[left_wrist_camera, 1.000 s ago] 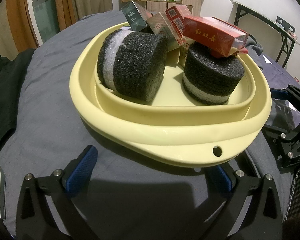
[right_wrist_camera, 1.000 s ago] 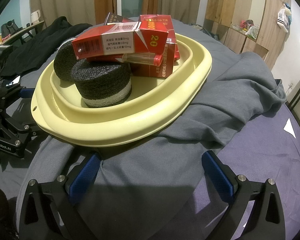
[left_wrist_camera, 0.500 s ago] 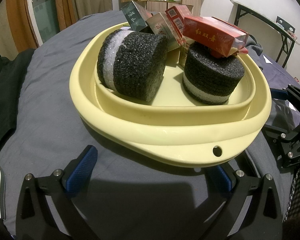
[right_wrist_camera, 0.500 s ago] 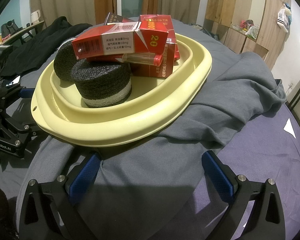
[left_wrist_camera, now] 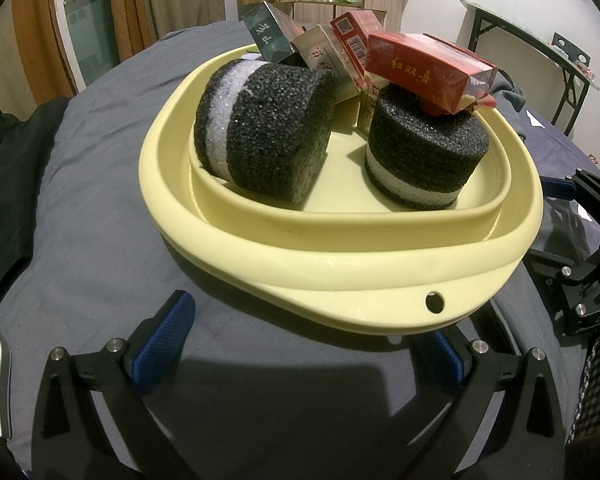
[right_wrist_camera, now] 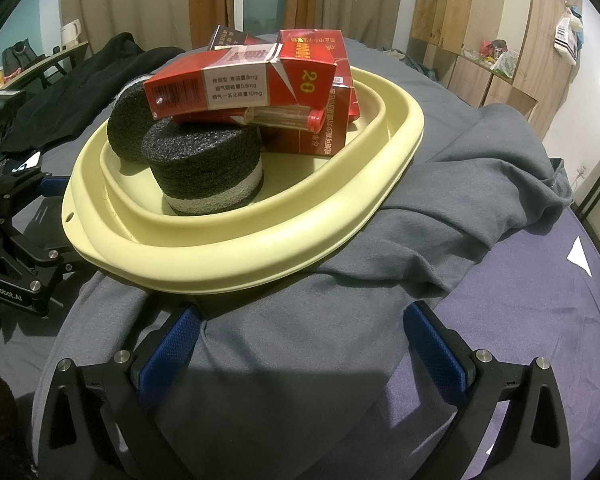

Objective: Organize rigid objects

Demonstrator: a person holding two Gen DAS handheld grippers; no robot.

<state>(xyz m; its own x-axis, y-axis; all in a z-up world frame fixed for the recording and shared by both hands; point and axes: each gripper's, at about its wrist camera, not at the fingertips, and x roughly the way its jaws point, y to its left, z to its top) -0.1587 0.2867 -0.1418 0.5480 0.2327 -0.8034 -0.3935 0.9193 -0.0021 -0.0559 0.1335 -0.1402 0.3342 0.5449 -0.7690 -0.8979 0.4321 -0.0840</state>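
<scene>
Your yellow basin (left_wrist_camera: 340,256) sits dead ahead of both spread, empty grippers, its near rim just beyond your left gripper (left_wrist_camera: 300,344); your right gripper (right_wrist_camera: 300,344) stands farther back. Inside the basin, the tipped foam cylinder (left_wrist_camera: 264,136) lies ahead-left, axis pointing toward you. The red carton (left_wrist_camera: 428,70) rests across the upright foam cylinder (left_wrist_camera: 424,160), ahead-right.
</scene>
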